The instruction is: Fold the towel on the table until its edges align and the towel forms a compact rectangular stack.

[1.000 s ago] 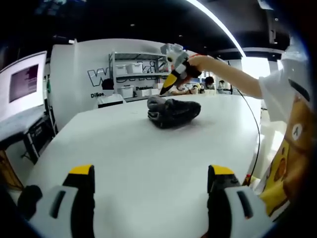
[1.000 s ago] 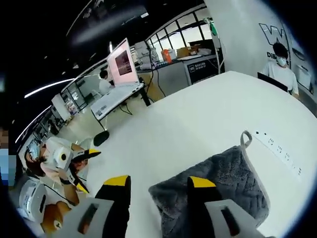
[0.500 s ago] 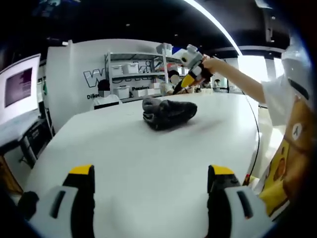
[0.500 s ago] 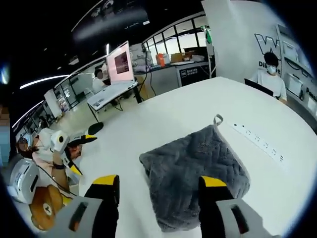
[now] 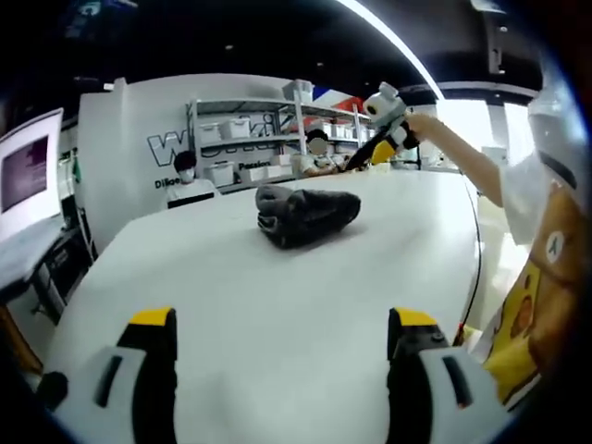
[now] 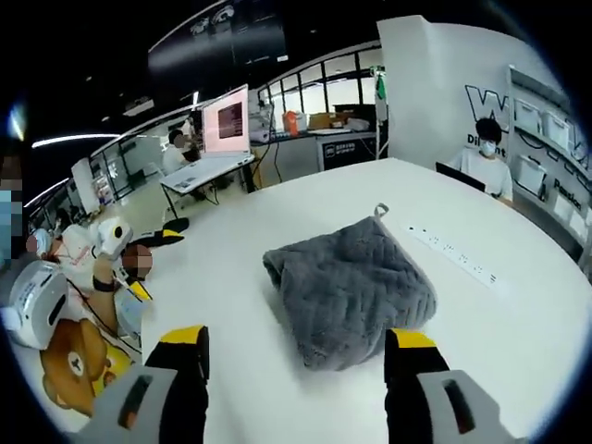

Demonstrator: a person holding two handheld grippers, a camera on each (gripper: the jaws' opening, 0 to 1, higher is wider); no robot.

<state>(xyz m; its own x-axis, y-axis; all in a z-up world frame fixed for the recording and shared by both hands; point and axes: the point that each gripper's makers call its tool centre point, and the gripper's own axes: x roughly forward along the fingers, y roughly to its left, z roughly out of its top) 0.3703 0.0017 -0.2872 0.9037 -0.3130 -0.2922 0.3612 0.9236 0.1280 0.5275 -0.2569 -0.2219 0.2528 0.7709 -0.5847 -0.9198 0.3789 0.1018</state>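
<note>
Both grippers, left (image 5: pixel 273 356) and right (image 6: pixel 296 375), stand released and empty, clear of the folded towel (image 6: pixel 350 289) lying mid-table (image 6: pixel 518 351); judged complete, so withdraw without disturbing the aligned stack.

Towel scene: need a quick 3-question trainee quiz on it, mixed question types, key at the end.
1. True or false: the grey towel lies spread out flat in a single layer on the white table.
2. Multiple choice: in the right gripper view, the right gripper is (A) shut on the towel, (B) open with nothing between its jaws, (C) shut and empty.
3. Short answer: what long white thing lies on the table beside the towel?

Key:
1. False; it sits folded into a compact stack.
2. B
3. A power strip.
</note>
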